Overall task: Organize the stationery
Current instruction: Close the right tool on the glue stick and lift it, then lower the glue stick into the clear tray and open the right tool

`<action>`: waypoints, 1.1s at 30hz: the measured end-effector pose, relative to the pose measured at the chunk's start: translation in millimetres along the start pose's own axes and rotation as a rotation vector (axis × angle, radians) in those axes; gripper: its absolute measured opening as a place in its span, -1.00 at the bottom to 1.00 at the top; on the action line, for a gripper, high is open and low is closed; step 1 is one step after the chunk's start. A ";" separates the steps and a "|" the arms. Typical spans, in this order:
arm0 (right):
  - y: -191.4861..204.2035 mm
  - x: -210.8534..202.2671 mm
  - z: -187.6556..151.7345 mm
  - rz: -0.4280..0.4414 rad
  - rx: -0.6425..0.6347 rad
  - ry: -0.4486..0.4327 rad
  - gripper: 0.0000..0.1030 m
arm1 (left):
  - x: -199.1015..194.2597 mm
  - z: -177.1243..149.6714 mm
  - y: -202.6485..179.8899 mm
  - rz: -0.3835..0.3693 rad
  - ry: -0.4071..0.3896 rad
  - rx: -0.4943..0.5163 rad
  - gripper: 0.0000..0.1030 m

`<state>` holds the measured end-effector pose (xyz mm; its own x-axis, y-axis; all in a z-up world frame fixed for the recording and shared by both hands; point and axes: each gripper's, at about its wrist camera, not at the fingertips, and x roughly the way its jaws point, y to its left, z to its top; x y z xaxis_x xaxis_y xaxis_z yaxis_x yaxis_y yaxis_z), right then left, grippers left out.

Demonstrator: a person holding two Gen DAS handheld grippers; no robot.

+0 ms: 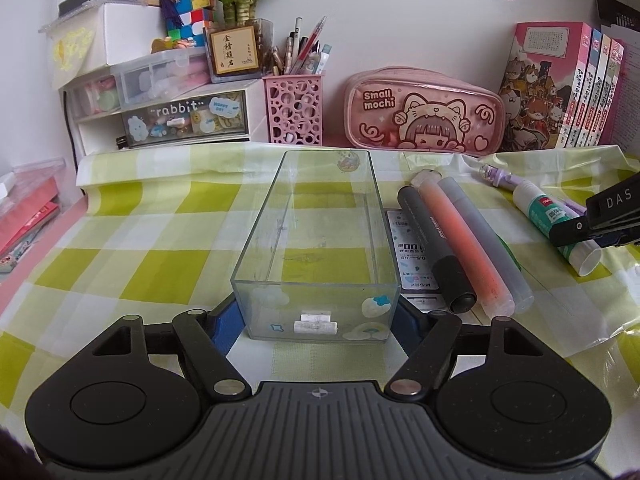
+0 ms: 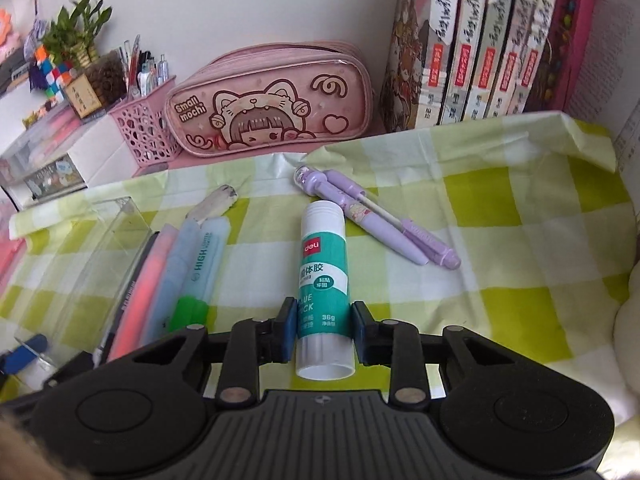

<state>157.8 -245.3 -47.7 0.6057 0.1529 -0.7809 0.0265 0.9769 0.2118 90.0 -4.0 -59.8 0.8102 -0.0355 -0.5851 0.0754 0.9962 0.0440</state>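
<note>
A clear plastic tray [image 1: 320,248] stands on the green checked cloth; my left gripper [image 1: 316,320] is shut on its near end, one blue pad on each side. A glue stick [image 2: 323,280], white with a teal label, lies on the cloth between the pads of my right gripper [image 2: 324,326], which touch its sides. It also shows in the left wrist view [image 1: 548,216] under the right gripper [image 1: 600,220]. A black marker [image 1: 436,248], an orange highlighter [image 1: 464,244] and a grey-blue highlighter [image 1: 488,244] lie right of the tray. Two purple pens [image 2: 376,220] lie beyond the glue stick.
A pink pencil case [image 1: 424,112], a pink pen holder [image 1: 296,108] with pens, a drawer unit [image 1: 160,112] and books [image 1: 560,88] stand along the back wall. A printed card [image 1: 412,256] lies under the markers. A white eraser-like piece [image 2: 218,200] lies behind the highlighters.
</note>
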 end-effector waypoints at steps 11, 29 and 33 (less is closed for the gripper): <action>-6.6 1.4 -10.9 0.175 0.324 -0.005 -0.56 | -0.2 -2.8 0.3 -0.026 -0.013 0.006 0.40; 72.4 -19.9 -0.3 0.364 0.299 0.014 -0.56 | -4.0 -6.0 -1.3 -0.003 -0.025 -0.006 0.40; 91.7 -8.5 1.9 0.329 0.218 0.069 -0.56 | -5.2 -7.2 -1.3 -0.002 -0.030 0.002 0.40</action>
<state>156.6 -157.3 -20.5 0.5551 0.4689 -0.6870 0.0129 0.8210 0.5708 81.5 -4.5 -62.7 0.8272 -0.0398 -0.5605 0.0779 0.9960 0.0443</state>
